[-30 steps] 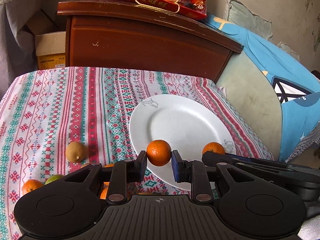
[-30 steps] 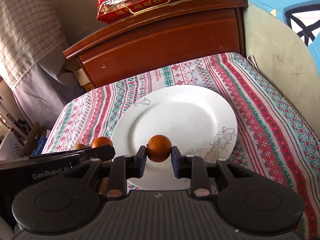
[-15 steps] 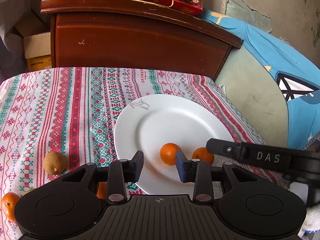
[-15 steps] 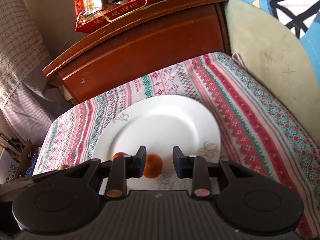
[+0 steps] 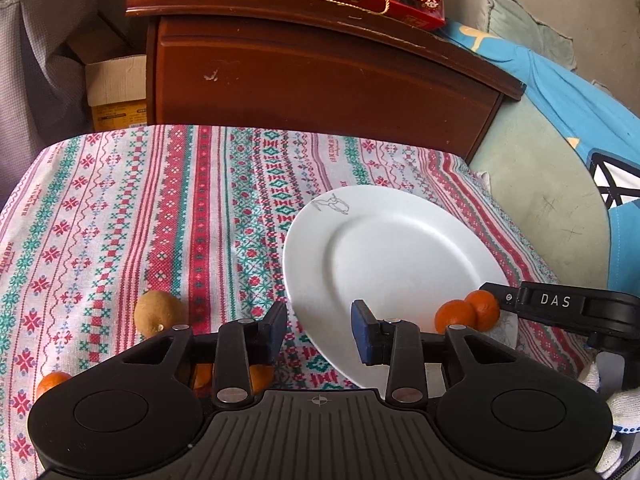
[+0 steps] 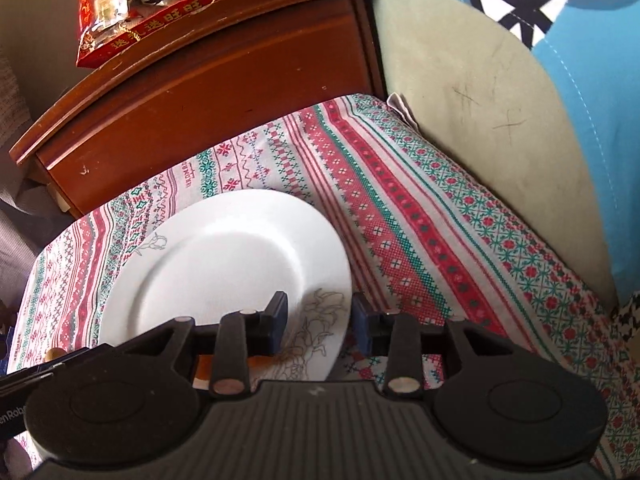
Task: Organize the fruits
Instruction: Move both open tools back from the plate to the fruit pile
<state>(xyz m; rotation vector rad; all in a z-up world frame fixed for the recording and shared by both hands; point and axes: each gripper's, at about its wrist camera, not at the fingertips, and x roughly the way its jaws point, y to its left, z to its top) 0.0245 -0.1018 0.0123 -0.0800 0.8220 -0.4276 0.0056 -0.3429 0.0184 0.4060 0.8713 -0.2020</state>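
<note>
Tablecloth point(image 5: 120, 216) in red and green stripes covers the table in front of a brown wooden cabinet point(image 5: 320, 92). A white plate point(image 5: 384, 256) lies on it, with two oranges point(image 5: 466, 312) touching each other at its near right rim. The left gripper point(image 5: 319, 330) hangs over the plate's near edge, and the right gripper point(image 6: 319, 322) likewise; both have just been opening and stand slightly apart, empty. A brownish fruit point(image 5: 156, 314) sits left of the plate.

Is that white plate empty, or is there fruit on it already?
Not empty: two oranges sit side by side at the white plate's near right edge; the rest is bare.
</note>
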